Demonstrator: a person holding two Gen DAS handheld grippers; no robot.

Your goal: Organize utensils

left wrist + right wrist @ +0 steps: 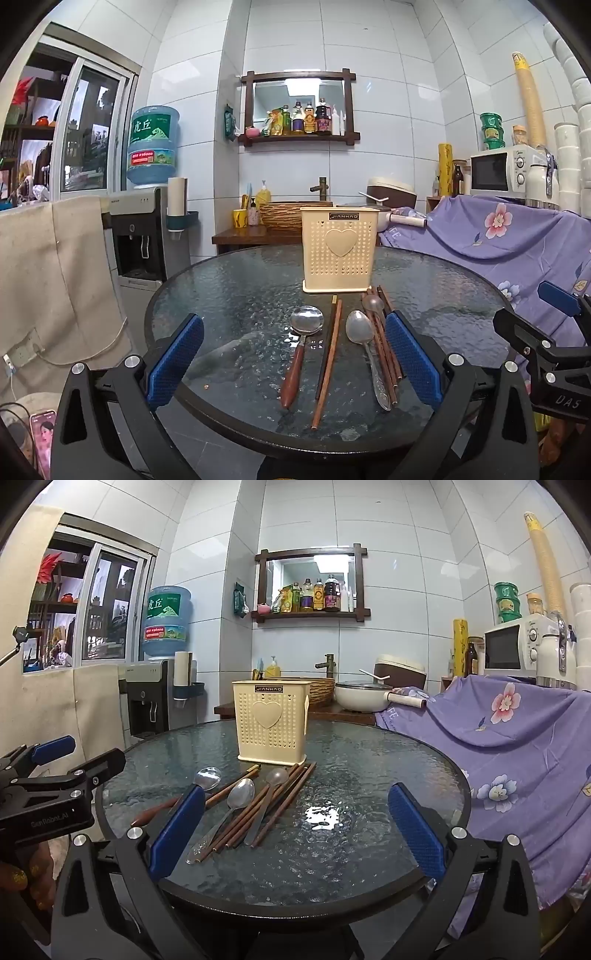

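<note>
A cream perforated utensil holder (pixel 340 249) (pixel 271 723) with a heart on its front stands upright on the round glass table (pixel 229 288) (pixel 351 760). In front of it lie a wooden-handled spoon (pixel 303 321) (pixel 208 777), a pair of chopsticks (pixel 328 358), an all-metal spoon (pixel 360 332) (pixel 242 790), a third spoon (pixel 373 304) (pixel 277 775) and a bundle of brown chopsticks (pixel 384 350) (pixel 280 805). My left gripper (pixel 295 354) (pixel 79 755) hovers open over the table's near edge, holding nothing. My right gripper (pixel 295 830) (pixel 535 312) is open and empty, to the right of the utensils.
A water dispenser (pixel 140 236) stands left of the table, beside a beige cloth (pixel 55 280). A purple flowered cloth (pixel 517 746) covers furniture on the right, under a microwave (pixel 517 653). A sink counter with a white pot (pixel 362 698) lies behind. A hand (pixel 18 878) holds the left gripper.
</note>
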